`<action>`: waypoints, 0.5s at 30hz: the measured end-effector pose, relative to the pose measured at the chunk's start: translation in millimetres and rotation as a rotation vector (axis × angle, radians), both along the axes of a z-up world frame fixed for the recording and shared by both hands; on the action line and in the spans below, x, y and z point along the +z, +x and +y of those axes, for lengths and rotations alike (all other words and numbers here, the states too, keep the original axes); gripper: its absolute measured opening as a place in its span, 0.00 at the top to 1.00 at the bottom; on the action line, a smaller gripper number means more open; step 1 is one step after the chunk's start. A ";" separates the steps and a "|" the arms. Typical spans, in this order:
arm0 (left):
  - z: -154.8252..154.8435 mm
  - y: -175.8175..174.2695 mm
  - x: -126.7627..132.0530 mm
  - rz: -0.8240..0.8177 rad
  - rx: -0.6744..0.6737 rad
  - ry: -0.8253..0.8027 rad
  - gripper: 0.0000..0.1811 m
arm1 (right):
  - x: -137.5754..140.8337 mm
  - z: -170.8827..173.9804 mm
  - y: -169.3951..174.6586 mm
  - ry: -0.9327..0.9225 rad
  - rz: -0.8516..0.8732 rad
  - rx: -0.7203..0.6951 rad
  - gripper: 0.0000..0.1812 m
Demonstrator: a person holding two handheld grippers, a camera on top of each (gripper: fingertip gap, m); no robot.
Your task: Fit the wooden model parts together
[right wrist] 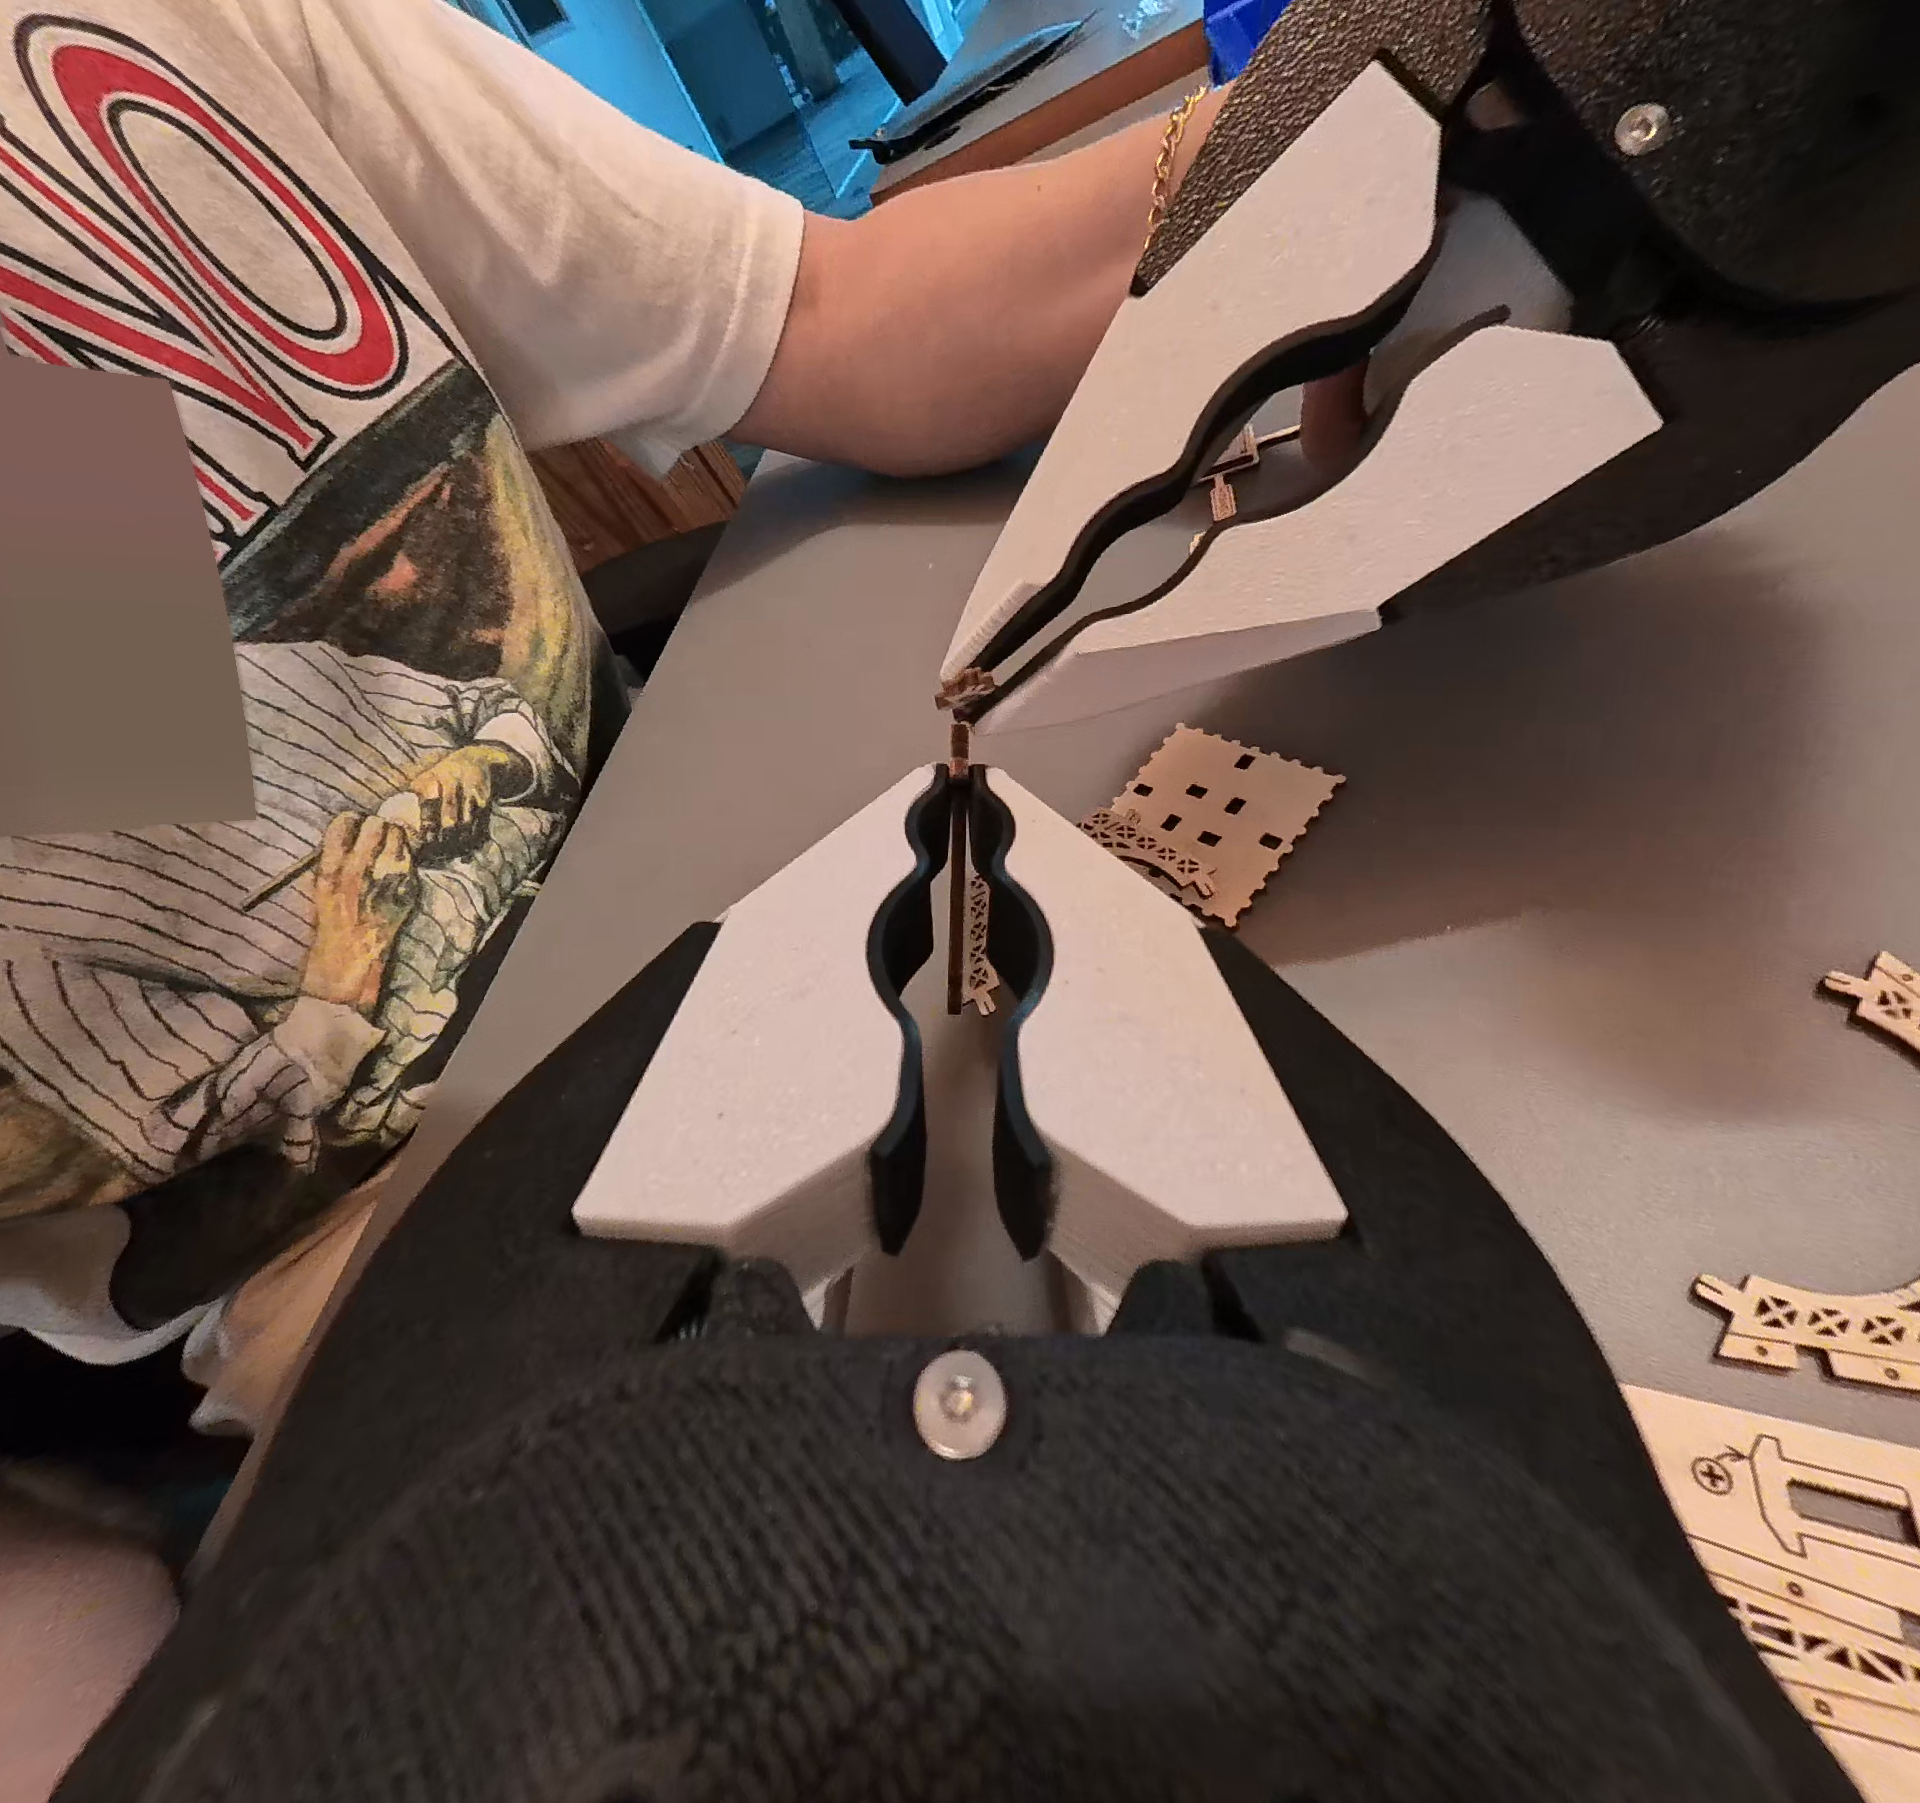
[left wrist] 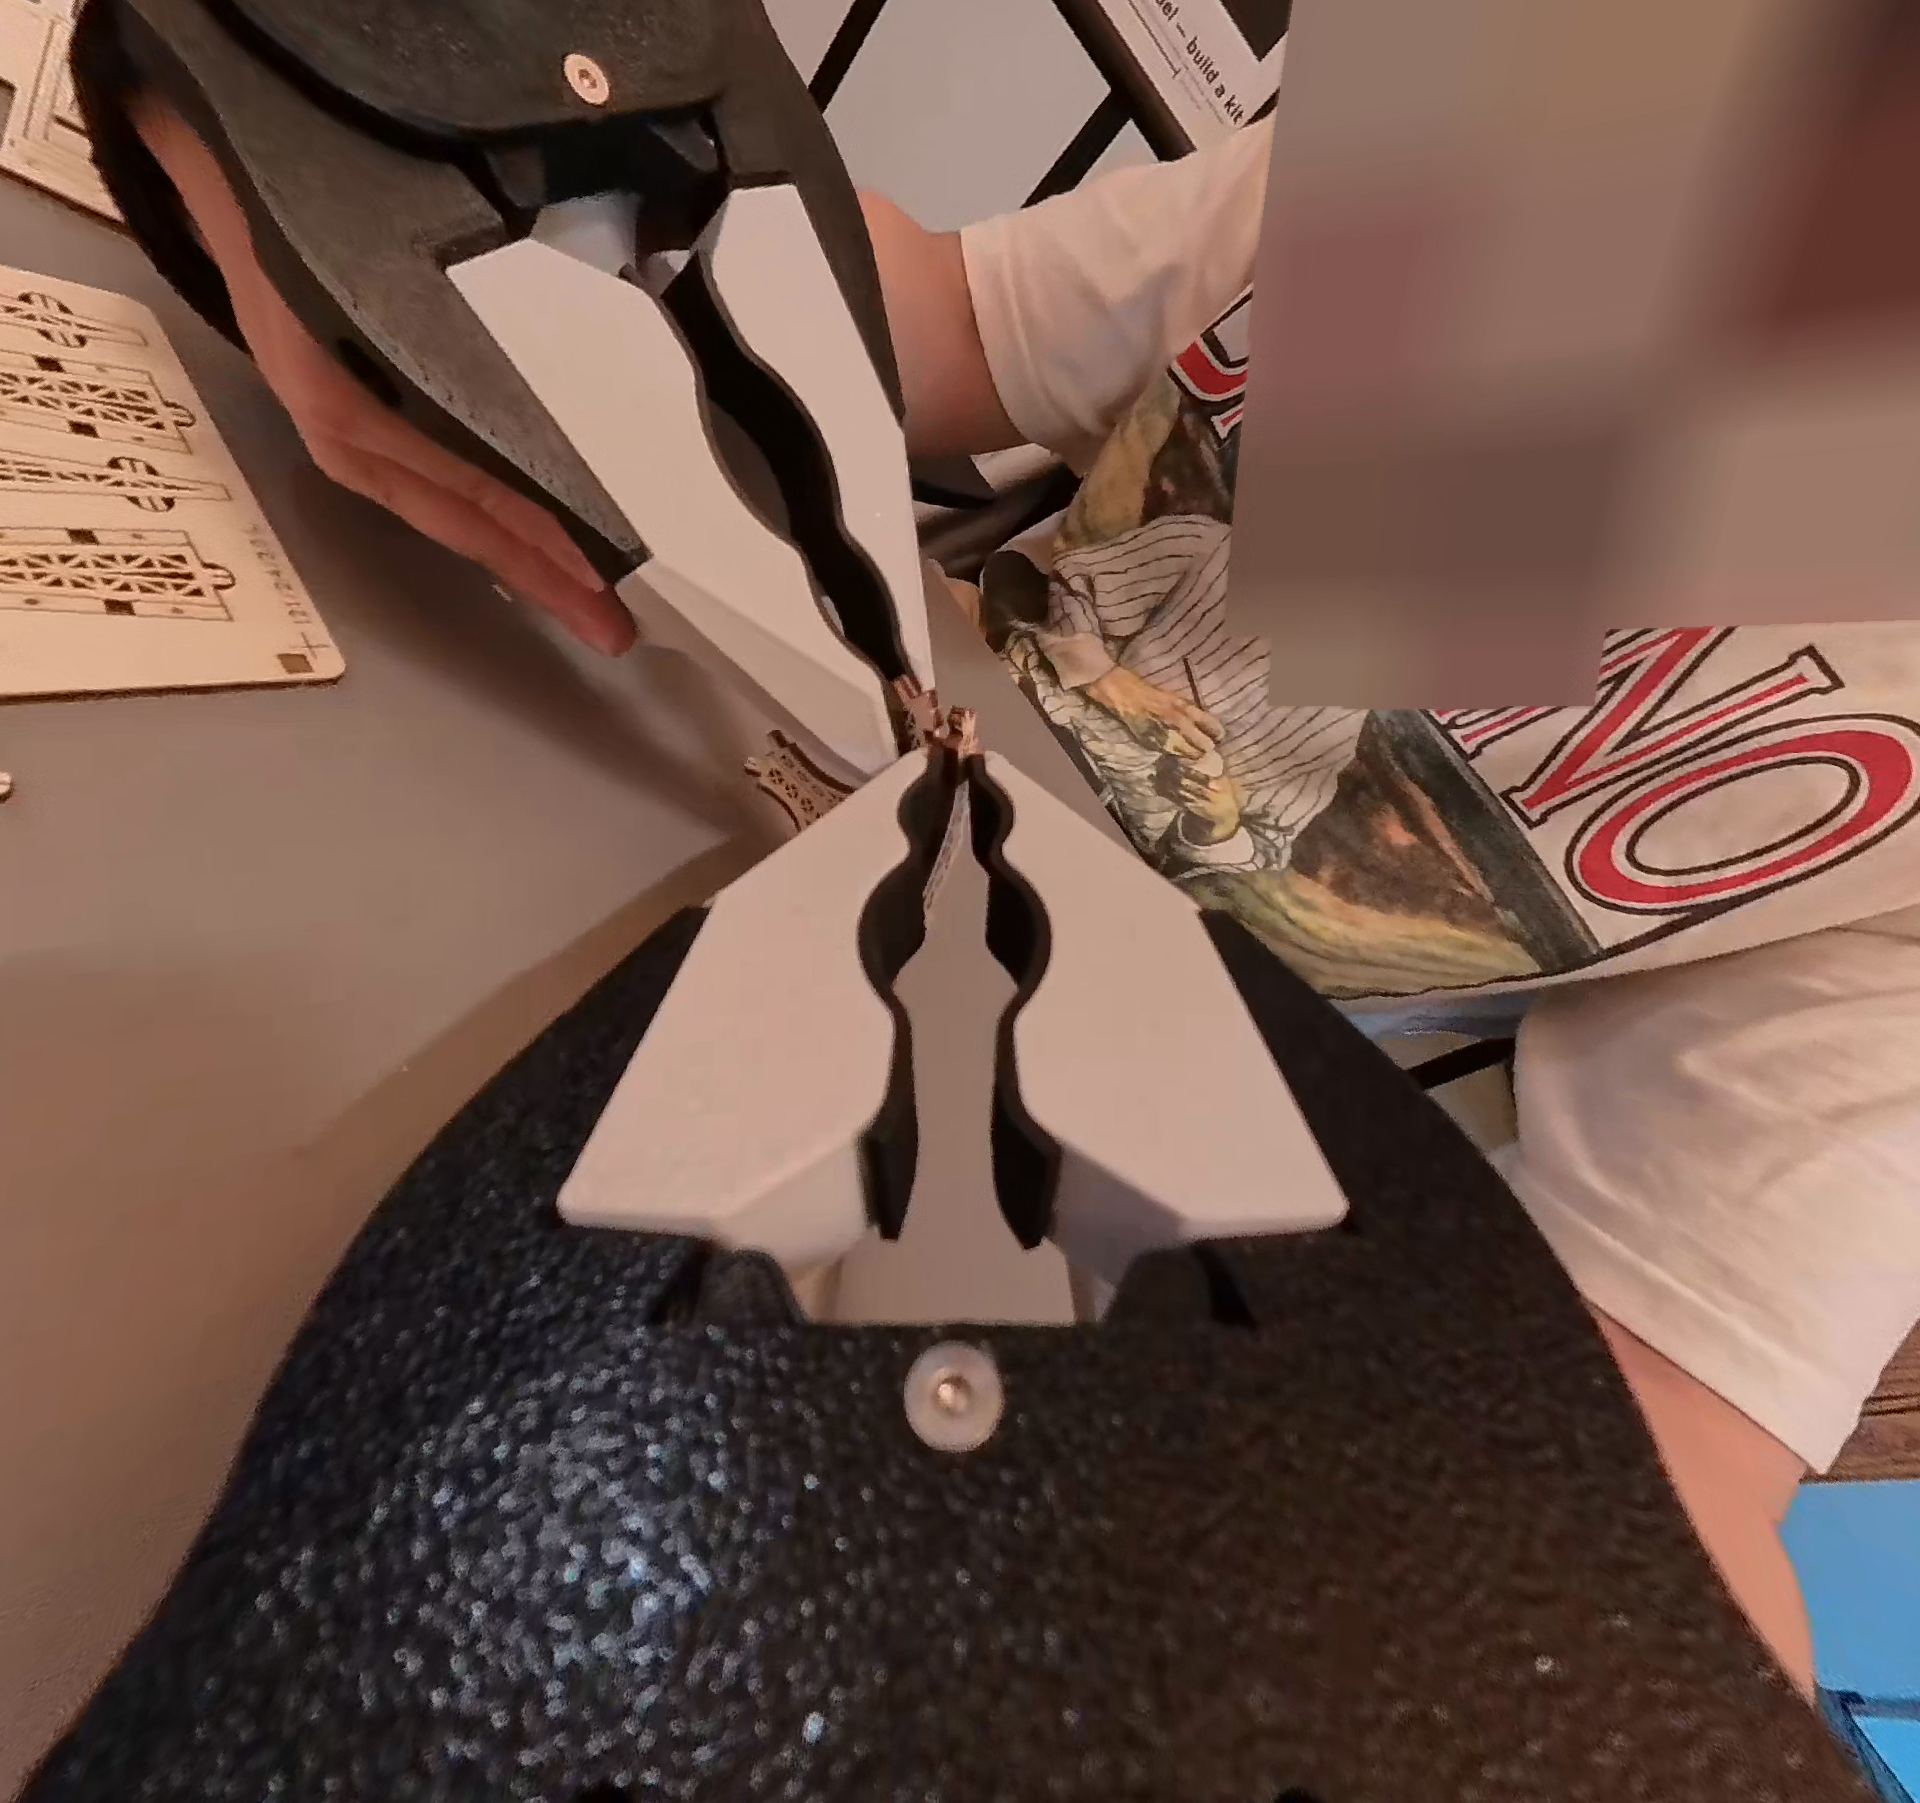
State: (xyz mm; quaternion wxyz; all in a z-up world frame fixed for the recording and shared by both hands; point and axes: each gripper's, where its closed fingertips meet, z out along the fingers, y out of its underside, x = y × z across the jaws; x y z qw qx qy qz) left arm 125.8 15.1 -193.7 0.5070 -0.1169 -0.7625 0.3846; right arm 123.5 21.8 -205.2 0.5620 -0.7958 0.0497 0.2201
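In the left wrist view my left gripper [left wrist: 954,766] is shut on a thin wooden part [left wrist: 948,854] that stands edge-on between its pads. My right gripper [left wrist: 902,688] comes in from the upper left, tip to tip with it, and small wooden ends [left wrist: 940,719] meet between them. In the right wrist view my right gripper [right wrist: 958,774] is shut on a thin lattice part [right wrist: 977,932] whose end sticks out past the tips. My left gripper [right wrist: 971,688] comes from the upper right, shut on a small wooden part [right wrist: 964,688] just above that end. Both are held above the grey table [right wrist: 1558,818].
A square wooden plate with holes [right wrist: 1216,818] lies on the table just beyond the grippers. Loose lattice parts [right wrist: 1818,1327] and a cut sheet [right wrist: 1818,1566] lie at the right. More cut sheets [left wrist: 125,486] lie at the left. A person in a white printed shirt [left wrist: 1662,1078] sits close behind. Both grippers' tips are close together, under 4 cm apart.
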 end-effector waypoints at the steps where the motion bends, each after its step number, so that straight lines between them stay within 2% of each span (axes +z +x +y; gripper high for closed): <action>1: 0.3 0.4 0.0 0.000 0.001 -0.002 0.99 | 0.3 0.0 0.3 0.002 0.002 -0.001 1.00; 15: -2.4 2.3 -2.4 0.004 0.030 0.000 0.99 | -1.0 0.3 1.2 -0.005 0.018 0.000 1.00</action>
